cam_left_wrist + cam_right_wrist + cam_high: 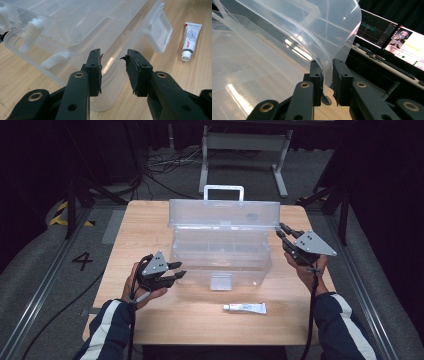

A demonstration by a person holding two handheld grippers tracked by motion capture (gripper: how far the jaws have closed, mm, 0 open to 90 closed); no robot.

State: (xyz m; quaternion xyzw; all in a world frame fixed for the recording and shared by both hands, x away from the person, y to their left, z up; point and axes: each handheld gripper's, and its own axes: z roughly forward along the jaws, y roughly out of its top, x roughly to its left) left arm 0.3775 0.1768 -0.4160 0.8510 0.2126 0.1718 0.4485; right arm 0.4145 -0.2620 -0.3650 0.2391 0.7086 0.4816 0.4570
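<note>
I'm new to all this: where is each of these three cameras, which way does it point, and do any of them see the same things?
High view: above the person's side of the table, looking forward and down on the clear box; both forearms, left tool and right tool show.
Left gripper view: rides the left tool, facing the box's corner; its two black jaws show.
Right gripper view: rides the right tool, facing the raised lid; its jaws straddle the lid's edge.
Shared: high and left gripper views both show the tube.

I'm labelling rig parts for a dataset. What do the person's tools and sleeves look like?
Each tool, left tool and right tool, has two black jaws with brass-ringed holes, a grey three-cornered plate on top and a trailing black cable. The sleeves are dark navy with a white stripe.
</note>
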